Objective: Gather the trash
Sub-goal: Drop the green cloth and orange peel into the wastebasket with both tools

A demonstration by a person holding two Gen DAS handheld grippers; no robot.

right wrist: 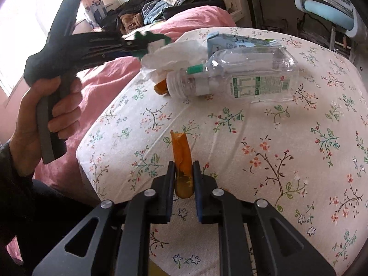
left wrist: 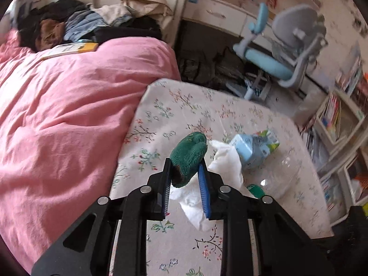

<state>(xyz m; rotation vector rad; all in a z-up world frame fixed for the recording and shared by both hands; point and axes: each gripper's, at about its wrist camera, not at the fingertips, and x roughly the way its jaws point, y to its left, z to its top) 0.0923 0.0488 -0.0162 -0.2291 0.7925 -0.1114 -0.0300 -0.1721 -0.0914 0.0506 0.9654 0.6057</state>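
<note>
1. Left gripper (left wrist: 187, 174). We held it clamped on a green knitted piece (left wrist: 189, 158), which stood up between the pads, raised off the sheet. We judged that it was lifted so as to clear the litter lying under it.

2. Right gripper (right wrist: 184, 177). We held it clamped on an orange scrap (right wrist: 182, 161), seemingly a wrapper or peel; we could not tell which. It was carried low over the floral sheet (right wrist: 264, 161), well apart from the pile.

3. Trash not yet collected, all on the floral sheet: crumpled white tissue (left wrist: 226, 161), just under and beside the left gripper; a light blue carton (left wrist: 253, 149), touching the tissue on its far side; a clear plastic bottle (right wrist: 232, 78), lying on its side against the carton, with a green ring at its neck; a second orange piece (right wrist: 161, 88), partly hidden under the bottle's mouth.

4. Edges. The pile lay close to the far edge of the floral sheet, where it dropped toward a blue chair (left wrist: 269, 62). A pink duvet (left wrist: 69, 115) bordered it on the left.

5. Open room. The near stretch of the sheet was bare, giving both tools free passage. No bin or bag was in view.
</note>
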